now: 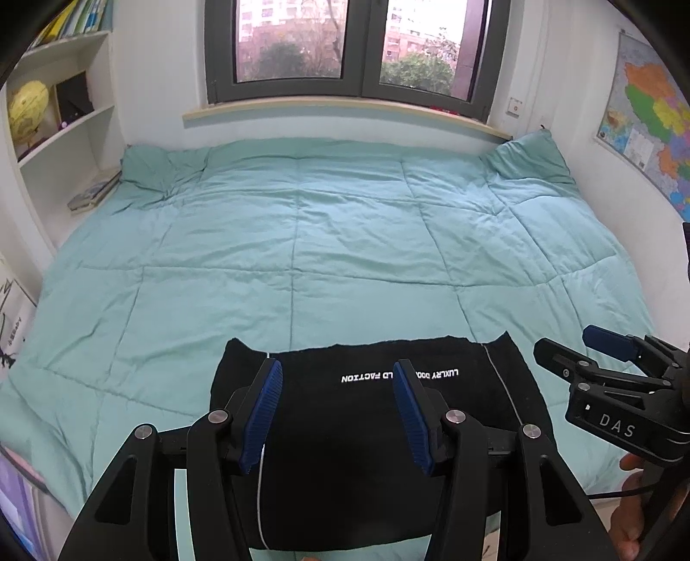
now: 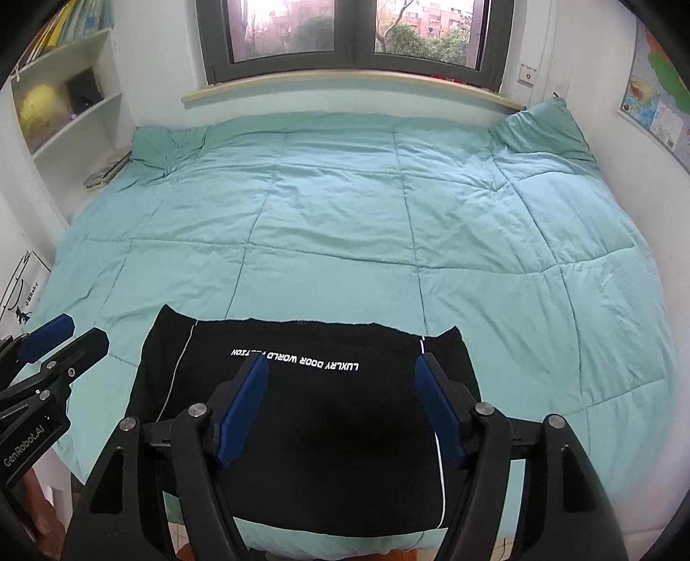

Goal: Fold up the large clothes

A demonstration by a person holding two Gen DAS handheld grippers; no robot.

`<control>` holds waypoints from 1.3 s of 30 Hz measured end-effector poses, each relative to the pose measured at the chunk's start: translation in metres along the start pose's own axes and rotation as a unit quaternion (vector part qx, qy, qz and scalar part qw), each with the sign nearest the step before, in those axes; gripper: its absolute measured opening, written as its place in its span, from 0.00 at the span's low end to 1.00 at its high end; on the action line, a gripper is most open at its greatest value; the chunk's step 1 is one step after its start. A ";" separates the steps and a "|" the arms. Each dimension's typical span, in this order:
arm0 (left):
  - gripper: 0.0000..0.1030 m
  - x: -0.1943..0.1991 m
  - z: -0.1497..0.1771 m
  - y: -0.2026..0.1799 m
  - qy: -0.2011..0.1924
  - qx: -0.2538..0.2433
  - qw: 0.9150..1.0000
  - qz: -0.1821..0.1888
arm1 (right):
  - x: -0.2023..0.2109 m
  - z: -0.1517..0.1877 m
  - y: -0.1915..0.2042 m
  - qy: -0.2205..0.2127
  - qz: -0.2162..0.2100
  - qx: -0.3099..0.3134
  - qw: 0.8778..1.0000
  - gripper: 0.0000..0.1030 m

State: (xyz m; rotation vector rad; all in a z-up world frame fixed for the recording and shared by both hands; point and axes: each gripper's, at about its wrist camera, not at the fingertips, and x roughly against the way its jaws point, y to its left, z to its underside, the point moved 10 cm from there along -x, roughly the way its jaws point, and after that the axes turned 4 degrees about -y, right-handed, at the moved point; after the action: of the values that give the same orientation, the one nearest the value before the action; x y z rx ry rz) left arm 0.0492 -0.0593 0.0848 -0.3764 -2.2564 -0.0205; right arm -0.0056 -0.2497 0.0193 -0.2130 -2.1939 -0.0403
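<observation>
Left wrist view. Black garment (image 1: 379,440) lay flat at the near edge of the bed, on a teal quilt (image 1: 302,241), already folded into a compact rectangle. White lettering ran across its far part, upside down from this side; a thin white stripe ran down each flank. Left gripper (image 1: 338,416) hung above the garment's left half, pointing steeply down, jaws apart with nothing between the blue pads (image 1: 263,414); only cloth well below them. Right gripper (image 1: 573,349) entered from the right edge of frame, over the garment's right flank, with part of a hand (image 1: 625,522) below it. Far half of the bed was bare quilt, up to the pillow corner (image 1: 530,159) by the window (image 1: 349,47).

Right wrist view. Same garment (image 2: 302,431), long axis running side to side along the near bed edge, short axis running away toward the window (image 2: 353,34). Right gripper (image 2: 340,410) hovered over the right-centre, jaws wide and empty, pads (image 2: 243,410) clear of the fabric. Left gripper (image 2: 64,341) showed at the left margin, beside the garment's left flank.

Judgement: neither tool held cloth. Garment sat directly beneath and slightly forward of both, each about equally near its own end. Any further fold would likely bring one short end across to the other, or the piece may be finished.
</observation>
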 end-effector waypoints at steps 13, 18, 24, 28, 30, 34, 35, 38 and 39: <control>0.54 -0.008 0.007 -0.002 0.016 0.002 1.000 0.007 | -0.014 0.013 0.005 0.023 0.000 0.001 1.000 0.70; 0.54 -0.010 0.011 -0.005 0.020 -0.003 1.000 0.005 | -0.017 0.015 0.002 0.029 -0.002 -0.003 1.000 0.70; 0.54 -0.015 0.014 -0.004 0.029 -0.004 1.000 0.004 | -0.020 0.015 0.005 0.033 -0.005 -0.002 0.999 0.70; 0.54 -0.016 0.015 -0.003 0.032 -0.006 0.999 0.002 | -0.024 0.016 0.008 0.037 -0.007 -0.001 0.999 0.70; 0.54 -0.017 0.015 -0.003 0.032 -0.007 0.999 -0.002 | -0.027 0.016 0.009 0.040 -0.009 0.000 0.999 0.70; 0.54 -0.019 0.016 -0.001 0.036 -0.006 0.999 -0.003 | -0.030 0.016 0.013 0.042 -0.012 0.002 0.999 0.70; 0.54 -0.020 0.016 -0.001 0.037 -0.006 0.999 -0.003 | -0.030 0.015 0.013 0.043 -0.012 0.002 0.999 0.70; 0.54 -0.021 0.016 0.000 0.038 -0.008 0.999 -0.006 | -0.032 0.016 0.016 0.044 -0.013 0.003 0.999 0.70; 0.54 -0.021 0.016 0.001 0.038 -0.008 0.999 -0.006 | -0.033 0.016 0.017 0.045 -0.014 0.005 0.999 0.70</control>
State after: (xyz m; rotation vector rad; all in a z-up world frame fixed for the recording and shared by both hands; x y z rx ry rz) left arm 0.0505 -0.0621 0.0581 -0.3644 -2.1847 -0.0590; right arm 0.0035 -0.2361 -0.0177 -0.1722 -2.1062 -0.0537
